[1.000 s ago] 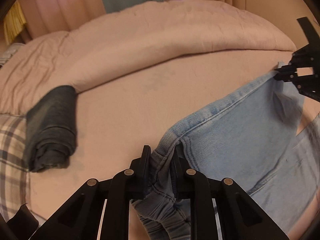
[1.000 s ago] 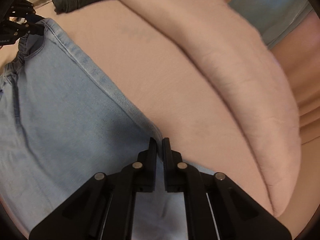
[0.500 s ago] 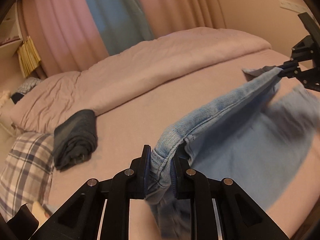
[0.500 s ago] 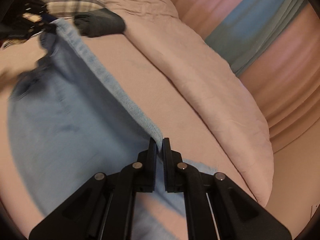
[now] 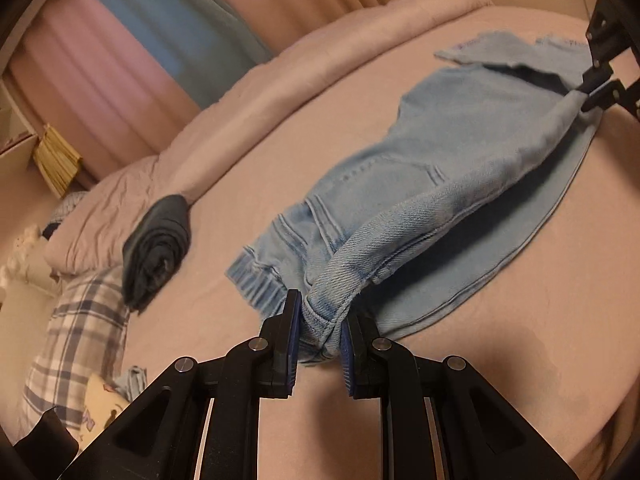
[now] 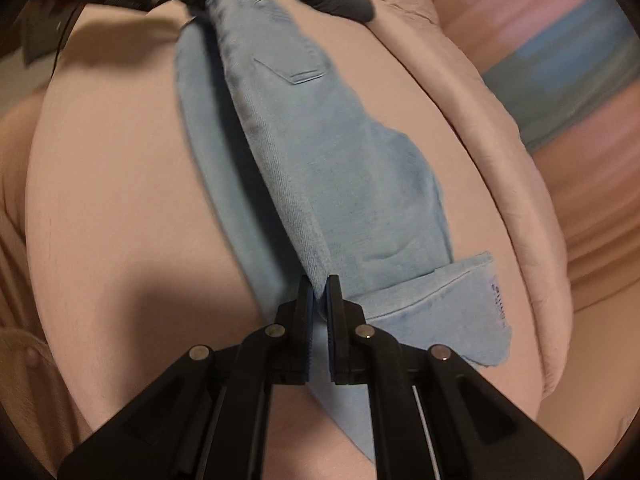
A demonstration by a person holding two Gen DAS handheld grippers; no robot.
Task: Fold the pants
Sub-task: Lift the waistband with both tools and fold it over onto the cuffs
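- Right at the near edge of the bed (image 5: pixel 224 184), the left tool (image 5: pixel 318 334) is pinched onto a thick bunch of waistband, its two sides held apart only by the denim between them.
- Close by on the other side, the right tool (image 6: pixel 319 300) is nipped almost fully together on a thin folded edge near the leg ends.
- Between them the jeans (image 5: pixel 460 168) hang in a raised ridge, one leg laid over the other, the lower layer flat on the sheet.
- Judging by that thin bite, the right corner could slip out if the ridge is pulled tighter, and the top leg would slump crooked.
- Letting go unevenly might also leave the frayed hems (image 6: pixel 494 312) out of line.
- Further off, a rolled dark garment (image 5: pixel 158 246) lies beside the checked pillow (image 5: pixel 76 332), well apart from the jeans.
- Beyond, the bunched duvet (image 5: pixel 280 80) and the curtains (image 5: pixel 132 40).
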